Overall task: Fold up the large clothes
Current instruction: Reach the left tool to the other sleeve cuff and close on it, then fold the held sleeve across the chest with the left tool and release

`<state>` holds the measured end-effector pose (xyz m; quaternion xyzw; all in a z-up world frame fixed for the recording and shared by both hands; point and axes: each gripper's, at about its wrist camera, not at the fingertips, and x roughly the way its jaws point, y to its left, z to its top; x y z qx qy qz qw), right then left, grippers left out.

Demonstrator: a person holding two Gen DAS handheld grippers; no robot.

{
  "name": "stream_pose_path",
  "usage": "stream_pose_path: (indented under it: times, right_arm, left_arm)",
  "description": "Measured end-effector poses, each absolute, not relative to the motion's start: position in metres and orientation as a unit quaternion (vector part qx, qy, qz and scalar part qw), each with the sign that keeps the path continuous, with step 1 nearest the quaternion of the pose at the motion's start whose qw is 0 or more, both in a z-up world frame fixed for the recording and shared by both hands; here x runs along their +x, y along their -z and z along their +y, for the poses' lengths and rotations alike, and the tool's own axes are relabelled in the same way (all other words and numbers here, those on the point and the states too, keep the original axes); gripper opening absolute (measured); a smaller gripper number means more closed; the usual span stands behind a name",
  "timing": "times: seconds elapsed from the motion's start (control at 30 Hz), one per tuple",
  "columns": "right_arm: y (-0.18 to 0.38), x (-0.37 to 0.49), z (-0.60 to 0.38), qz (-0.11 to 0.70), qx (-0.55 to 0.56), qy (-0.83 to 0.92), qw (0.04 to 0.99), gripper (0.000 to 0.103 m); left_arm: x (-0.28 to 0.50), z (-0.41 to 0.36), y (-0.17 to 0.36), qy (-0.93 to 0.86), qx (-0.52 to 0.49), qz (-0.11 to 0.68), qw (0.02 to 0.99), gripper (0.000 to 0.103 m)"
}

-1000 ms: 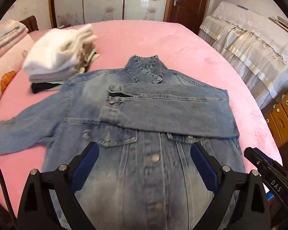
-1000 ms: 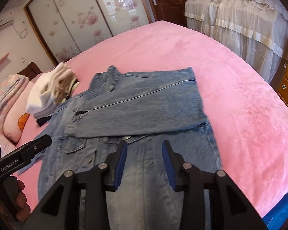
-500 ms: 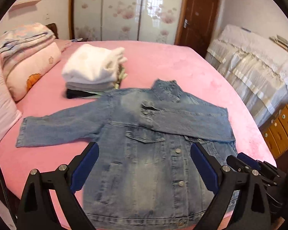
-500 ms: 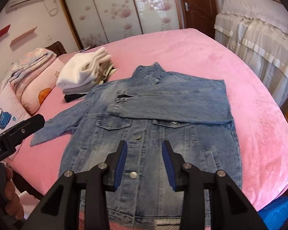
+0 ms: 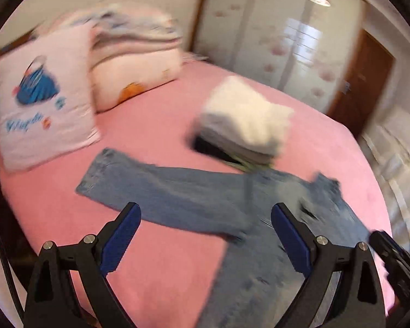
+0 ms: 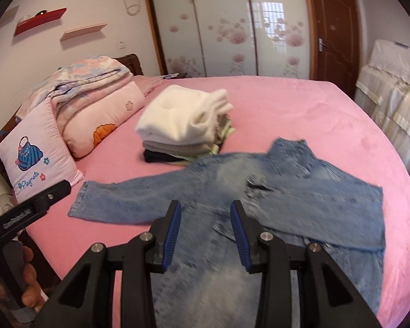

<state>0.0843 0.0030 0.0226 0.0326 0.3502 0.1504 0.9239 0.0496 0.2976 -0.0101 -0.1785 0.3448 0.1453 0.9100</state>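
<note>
A blue denim jacket [image 6: 259, 213] lies front up on the pink bed [image 6: 300, 114]. One sleeve is folded across its chest; the other sleeve [image 6: 128, 199] lies stretched out to the left. In the blurred left wrist view that outstretched sleeve [image 5: 161, 191] runs across the middle. My left gripper [image 5: 205, 235] is open and empty, above the sleeve and the bed. It also shows at the left edge of the right wrist view [image 6: 27, 213]. My right gripper [image 6: 205, 229] is open and empty, above the jacket's front.
A stack of folded clothes [image 6: 183, 125] topped by a white one sits behind the jacket. Pillows [image 6: 35, 158] and folded quilts [image 6: 90, 87] lie at the head of the bed. Wardrobe doors [image 6: 226, 27] and a wooden door [image 6: 333, 32] stand behind. A cloth-covered cabinet [image 6: 390, 82] stands at the right.
Both grippers have pulled back and turned left. The left wrist view now faces the outstretched sleeve and pillows. The jacket has not moved.
</note>
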Motion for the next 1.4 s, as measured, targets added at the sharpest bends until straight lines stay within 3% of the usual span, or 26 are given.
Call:
stream_pose_path:
  times: [0.23, 0.53, 0.77, 0.8, 0.87, 0.9, 0.93, 1.0, 1.17, 1.4]
  right_arm:
    - [0.010, 0.141, 0.073, 0.364, 0.021, -0.189, 0.912, 0.038]
    - [0.095, 0.181, 0.142, 0.429, 0.006, -0.235, 0.872, 0.038]
    - [0.133, 0.191, 0.141, 0.463, 0.021, -0.240, 0.853, 0.038]
    - [0.136, 0.192, 0.138, 0.468, 0.023, -0.237, 0.851, 0.038]
    - [0.141, 0.193, 0.129, 0.475, 0.026, -0.231, 0.849, 0.038]
    - [0.142, 0.193, 0.126, 0.477, 0.027, -0.228, 0.849, 0.038]
    - [0.143, 0.193, 0.121, 0.480, 0.030, -0.224, 0.848, 0.038]
    - [0.144, 0.192, 0.110, 0.485, 0.040, -0.219, 0.846, 0.038]
    - [0.128, 0.185, 0.070, 0.477, 0.070, -0.195, 0.854, 0.038]
    - [0.082, 0.166, -0.024, 0.424, 0.112, -0.136, 0.888, 0.038]
  left_arm:
    - [0.084, 0.391, 0.100, -0.221, -0.289, 0.384, 0.849, 0.096]
    - [0.101, 0.443, 0.217, -0.226, -0.427, 0.407, 0.775, 0.095]
    - [0.118, 0.465, 0.240, -0.223, -0.467, 0.339, 0.786, 0.095]
    - [0.121, 0.471, 0.242, -0.222, -0.476, 0.330, 0.785, 0.089]
    - [0.125, 0.482, 0.245, -0.233, -0.488, 0.316, 0.780, 0.055]
    - [0.128, 0.486, 0.248, -0.243, -0.491, 0.319, 0.774, 0.017]
    - [0.128, 0.490, 0.250, -0.242, -0.500, 0.319, 0.768, 0.009]
    - [0.120, 0.487, 0.243, -0.247, -0.523, 0.291, 0.762, 0.008]
    - [0.118, 0.433, 0.158, -0.264, -0.411, 0.240, 0.839, 0.008]
    - [0.144, 0.277, 0.041, -0.091, -0.306, 0.200, 0.926, 0.008]
